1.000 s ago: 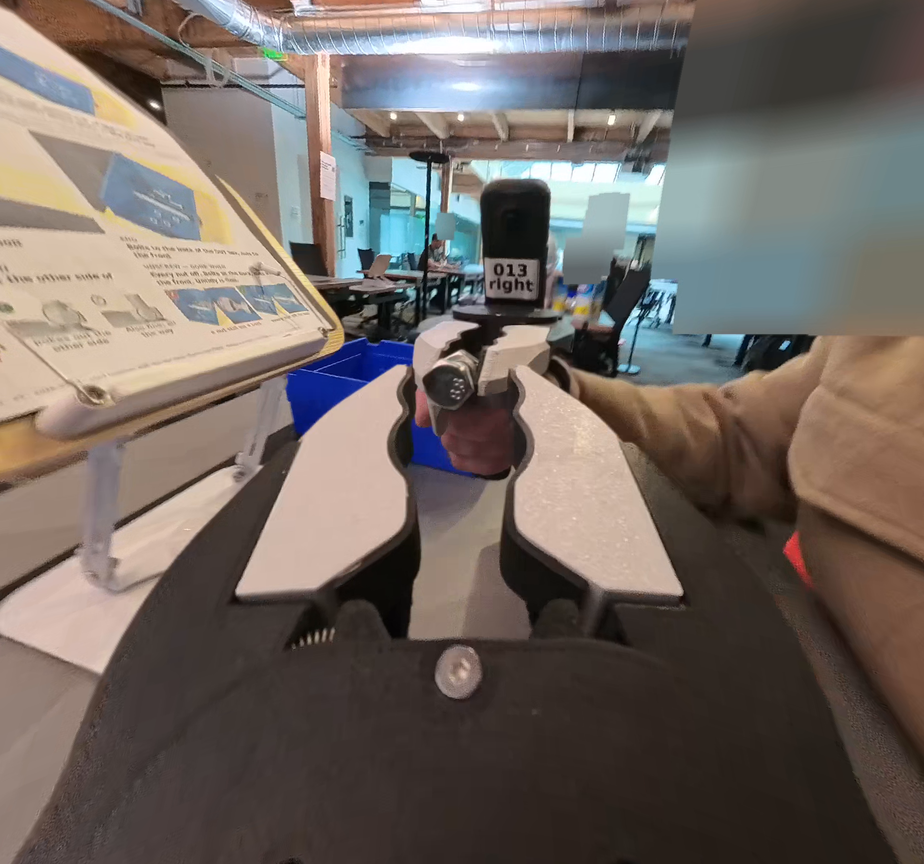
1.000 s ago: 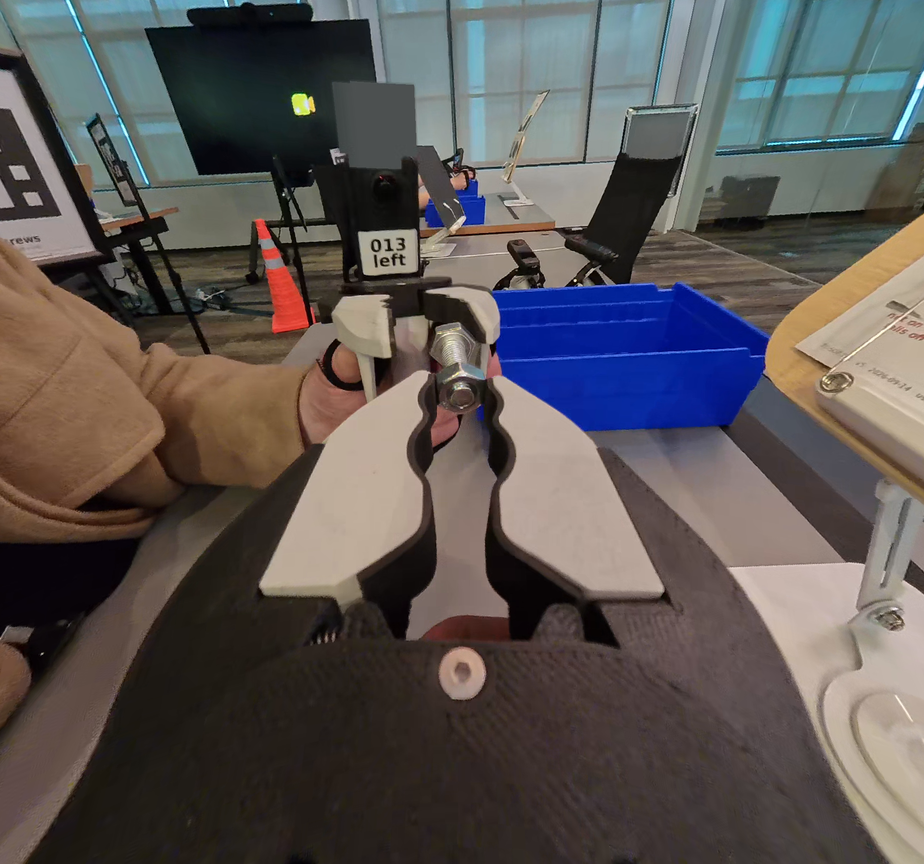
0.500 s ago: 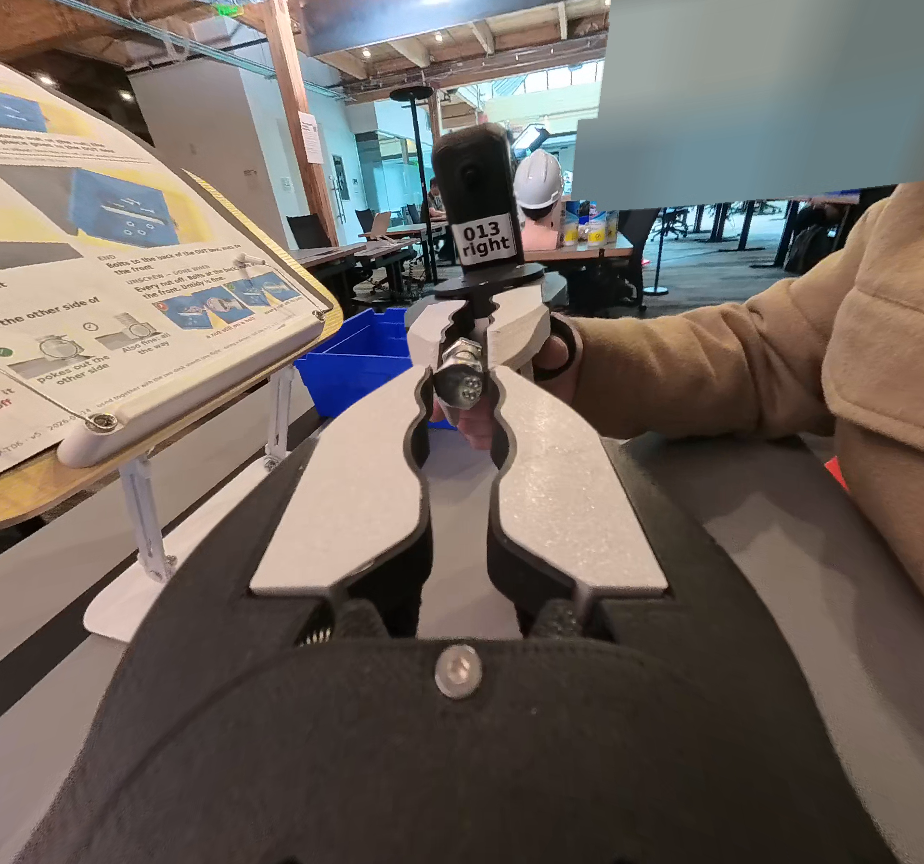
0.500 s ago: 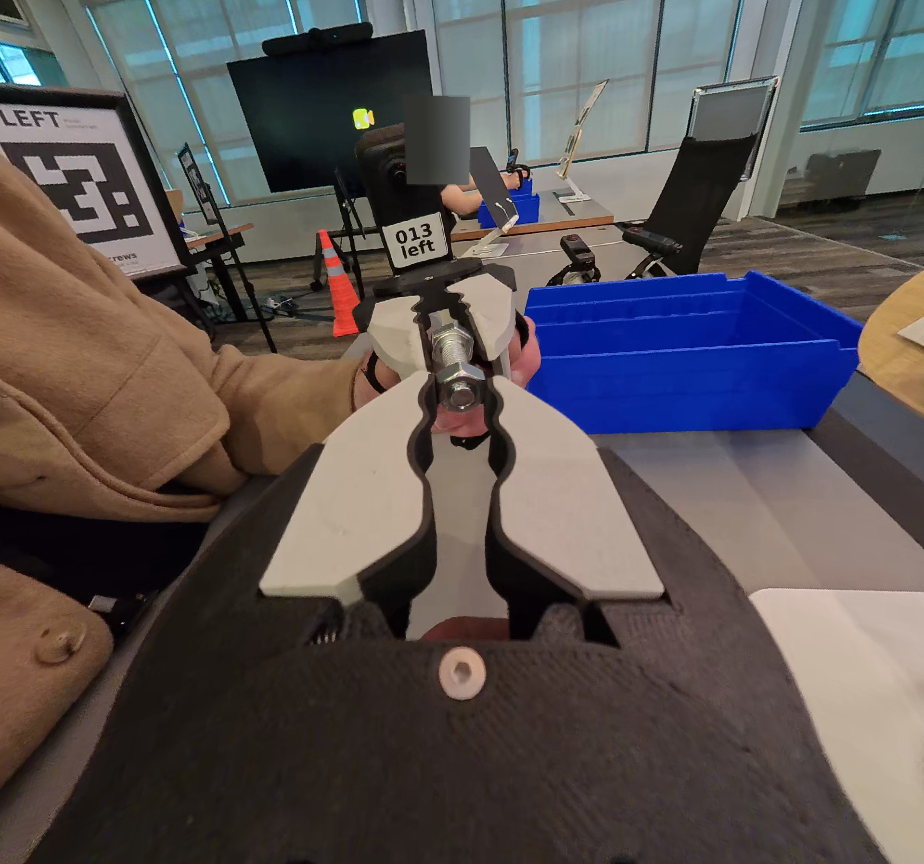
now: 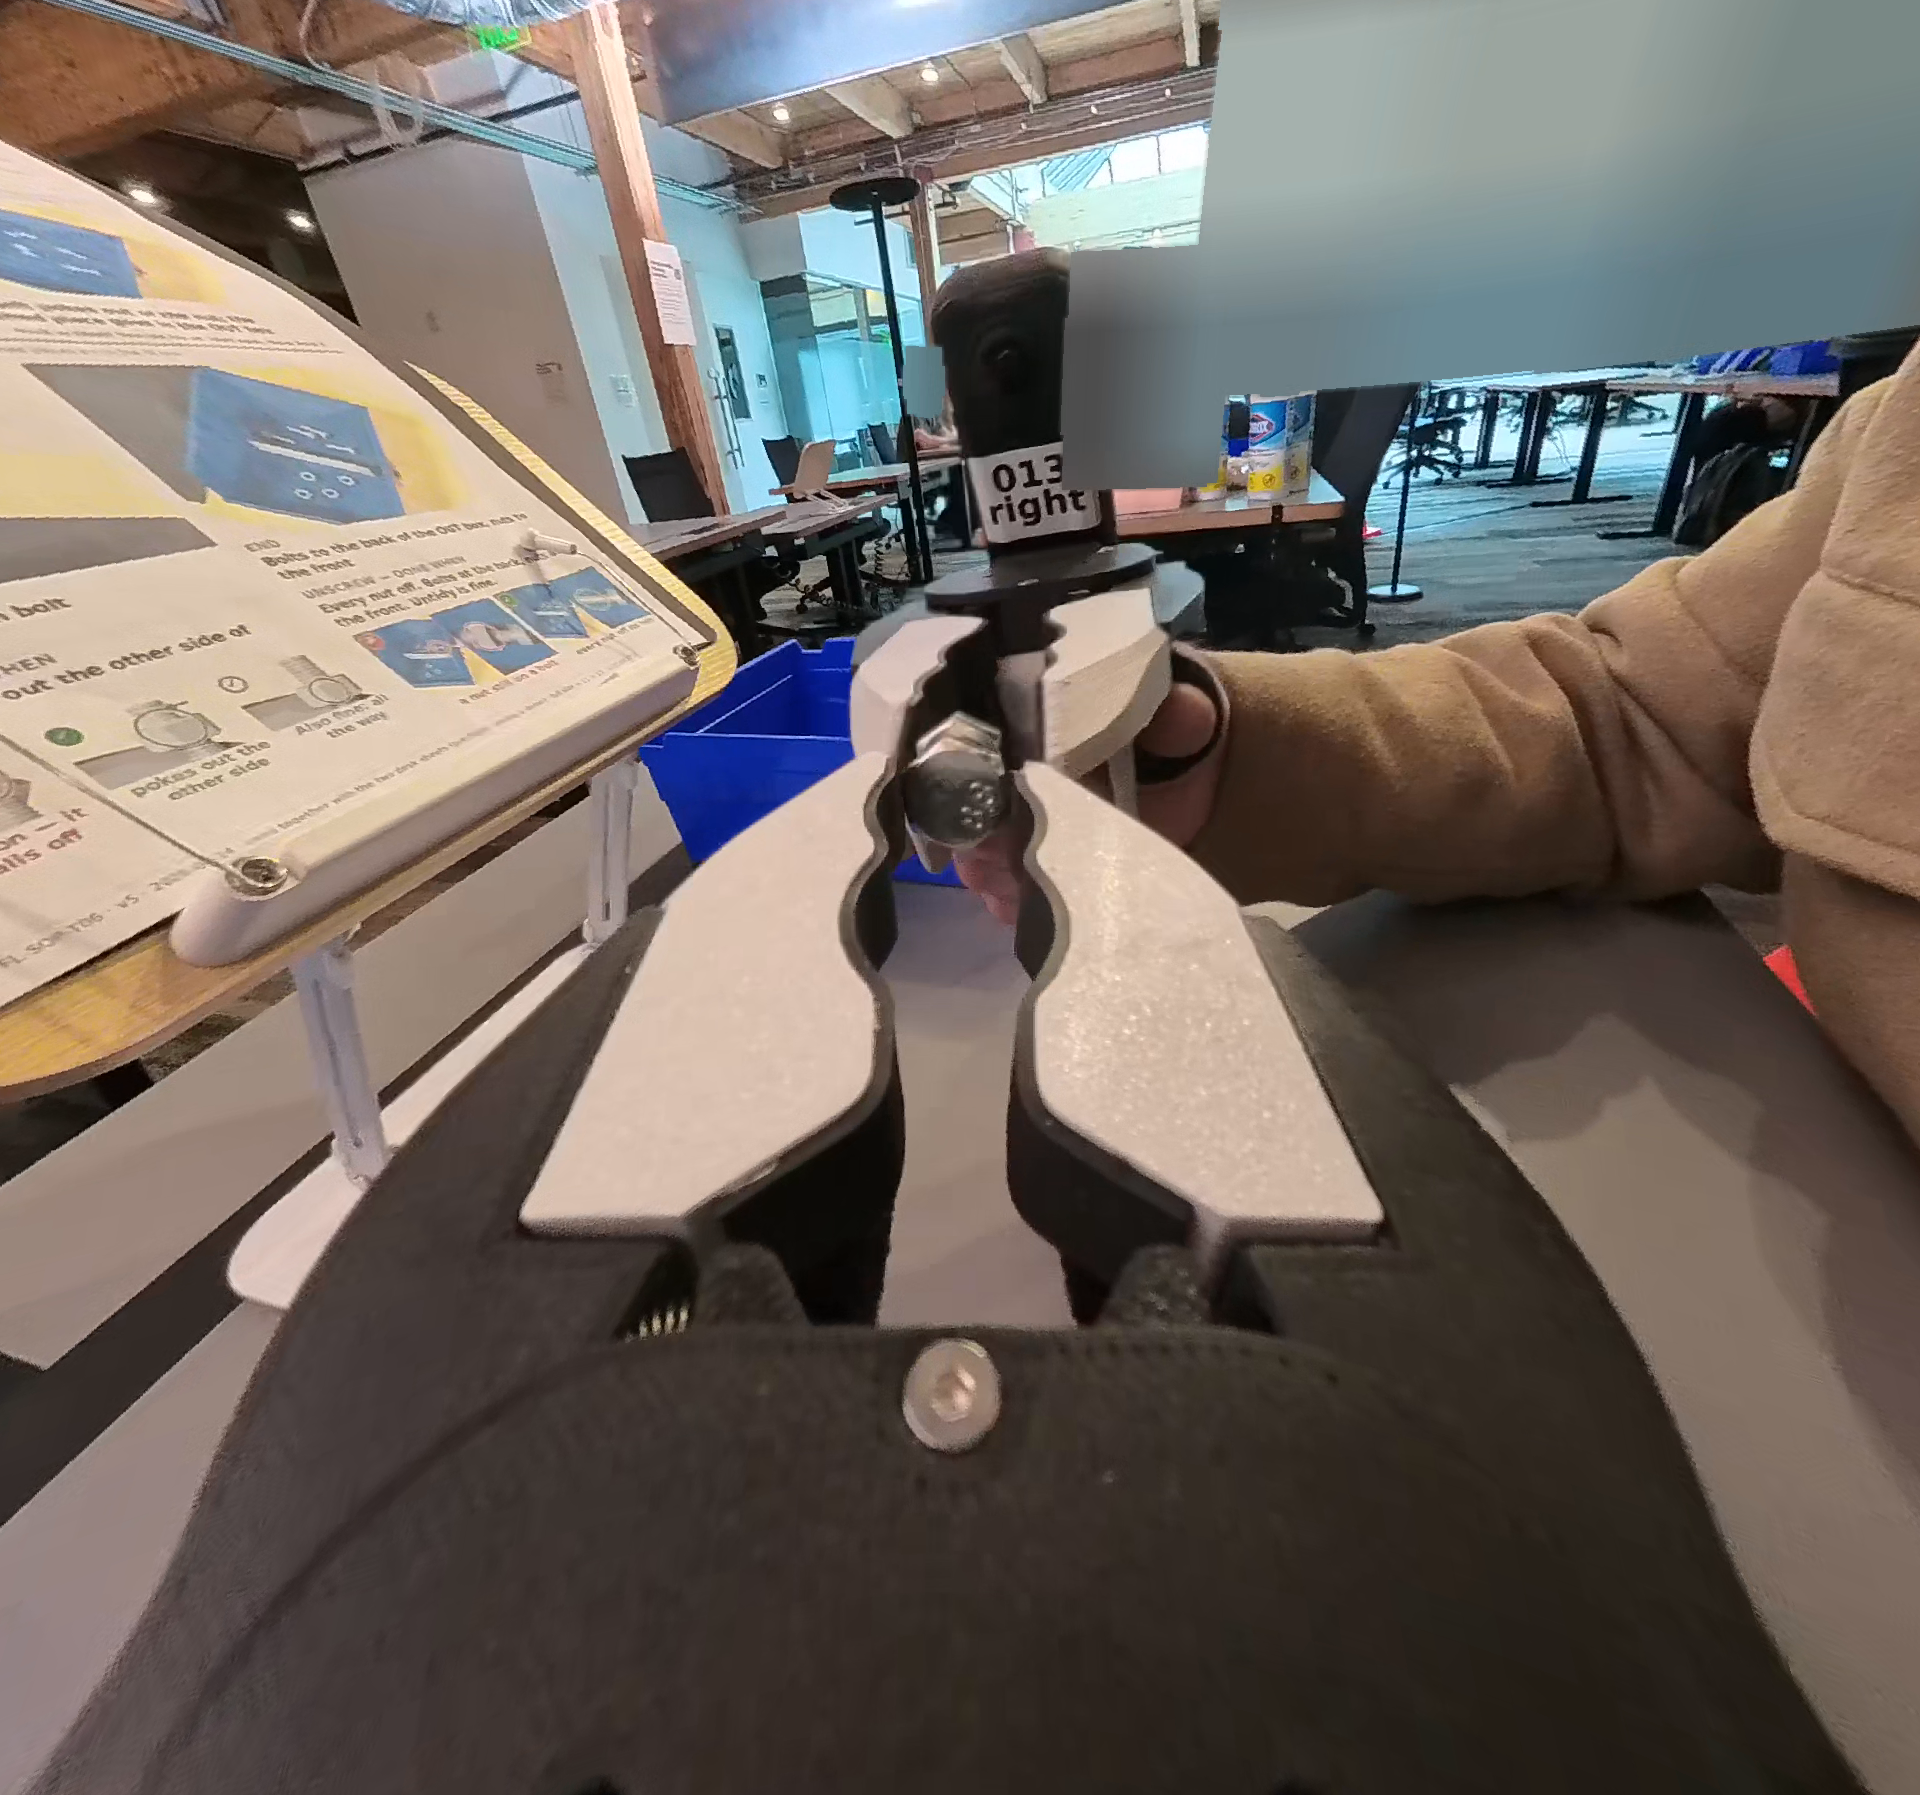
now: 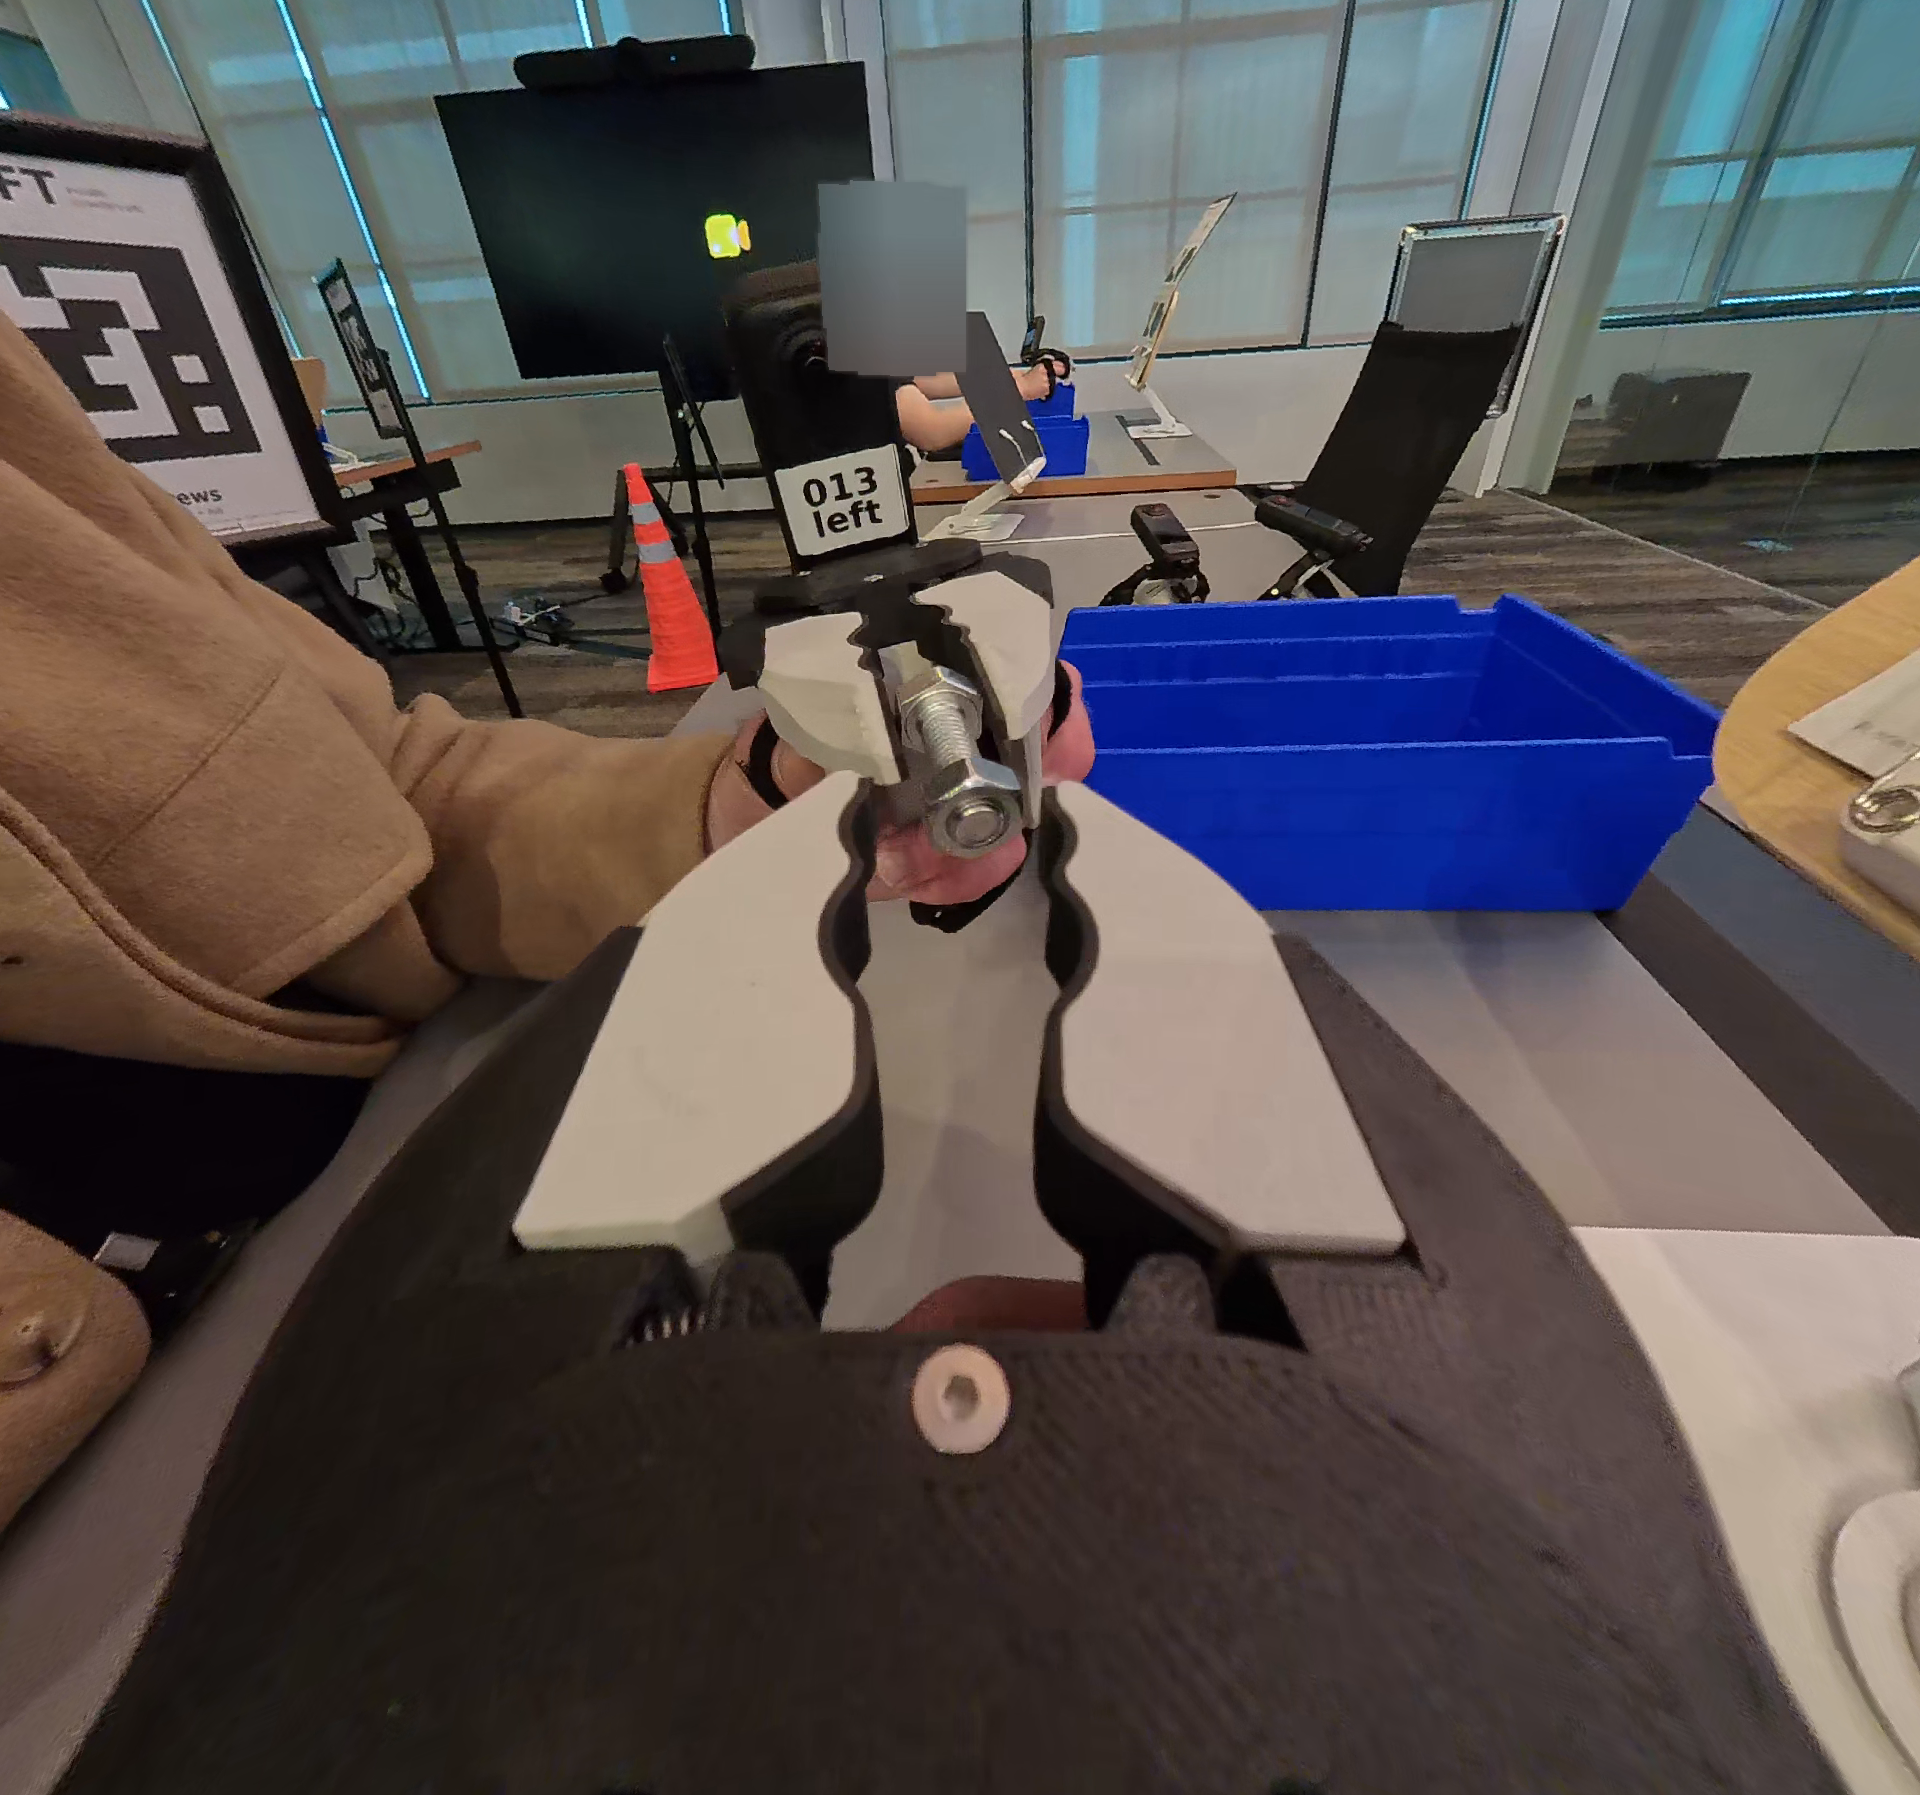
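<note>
Bolt (image 6: 940, 737), steel, hex-headed, threaded, spans the two tools above the grey bench (image 6: 1507, 1039). Left tool (image 5: 951, 800) is clamped on the hex head. Right tool (image 6: 961, 815) is closed narrow round the hex nut (image 6: 971, 810) at the shank's free end. Judgement: rigid, dense for its size, smooth metal likely to slip; flats of head and nut give the surest purchase. Blue bin (image 6: 1403, 758) sits just beyond; tilted instruction board (image 5: 312, 623) stands to one side.
</note>
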Demonstrator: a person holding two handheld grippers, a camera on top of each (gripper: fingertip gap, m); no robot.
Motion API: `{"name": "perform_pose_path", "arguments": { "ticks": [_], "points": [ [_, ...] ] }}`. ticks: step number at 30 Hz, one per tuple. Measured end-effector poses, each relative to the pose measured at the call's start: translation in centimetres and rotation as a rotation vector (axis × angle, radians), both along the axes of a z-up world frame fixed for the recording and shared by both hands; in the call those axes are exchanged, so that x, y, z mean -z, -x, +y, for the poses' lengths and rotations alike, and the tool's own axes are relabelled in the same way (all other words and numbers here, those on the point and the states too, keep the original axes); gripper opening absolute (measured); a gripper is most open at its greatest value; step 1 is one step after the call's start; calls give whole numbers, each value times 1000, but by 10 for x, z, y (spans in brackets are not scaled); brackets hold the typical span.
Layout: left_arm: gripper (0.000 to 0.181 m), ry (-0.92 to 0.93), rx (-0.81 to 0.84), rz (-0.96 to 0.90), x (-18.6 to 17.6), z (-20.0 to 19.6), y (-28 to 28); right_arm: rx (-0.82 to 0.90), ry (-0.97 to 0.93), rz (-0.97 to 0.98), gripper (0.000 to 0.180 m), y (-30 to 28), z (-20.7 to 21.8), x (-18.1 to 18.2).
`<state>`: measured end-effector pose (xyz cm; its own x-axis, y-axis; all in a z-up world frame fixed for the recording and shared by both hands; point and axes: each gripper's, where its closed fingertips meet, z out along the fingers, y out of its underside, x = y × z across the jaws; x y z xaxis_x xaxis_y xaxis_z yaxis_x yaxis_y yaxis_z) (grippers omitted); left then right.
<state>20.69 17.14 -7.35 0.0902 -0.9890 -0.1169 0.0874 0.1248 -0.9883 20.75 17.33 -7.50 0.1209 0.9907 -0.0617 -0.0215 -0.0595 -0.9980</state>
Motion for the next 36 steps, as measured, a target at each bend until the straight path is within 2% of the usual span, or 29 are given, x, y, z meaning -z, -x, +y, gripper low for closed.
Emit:
{"name": "perform_pose_path", "arguments": {
  "ticks": [8, 9, 10, 13, 16, 20, 26, 27, 28, 29, 33, 36],
  "points": [
    [17, 20, -19, 11, 2, 5, 2, -18, -31, -11, 42, -1, -7, -7],
    [17, 32, -1, 0, 0, 3, 3, -75, -55, 18, 21, -3, -18, -15],
    [17, 37, -29, -5, 0, 6, 4, -155, -79, 56, 9, -7, -33, -25],
    [17, 49, -9, -19, -2, 5, 5, -139, -142, 68, 21, -14, -38, -38],
    [17, 44, -2, -25, -3, 3, 4, -16, -115, -4, 39, -17, -12, -25],
    [18, 62, 24, -50, -5, 0, 3, 6, -74, -43, 46, -9, -2, -6],
    [18, 90, 52, -64, -3, 0, 2, -26, -87, -17, 44, 0, -14, -9],
    [17, 92, 56, -69, -4, -1, 2, -58, -103, 8, 35, -2, -20, -15],
    [17, 97, 51, -69, -4, 0, 2, -133, -121, 36, 18, -5, -33, -21],
    [17, 100, 50, -75, -4, 1, 3, -172, -136, 50, 17, -7, -41, -26],
    [17, 125, 88, -122, -10, -2, 6, -26, -139, 1, 36, -11, -17, -24],
    [17, 135, 105, -126, -10, -4, 5, 14, -101, -19, 39, -9, -7, -15]
  ]
}}
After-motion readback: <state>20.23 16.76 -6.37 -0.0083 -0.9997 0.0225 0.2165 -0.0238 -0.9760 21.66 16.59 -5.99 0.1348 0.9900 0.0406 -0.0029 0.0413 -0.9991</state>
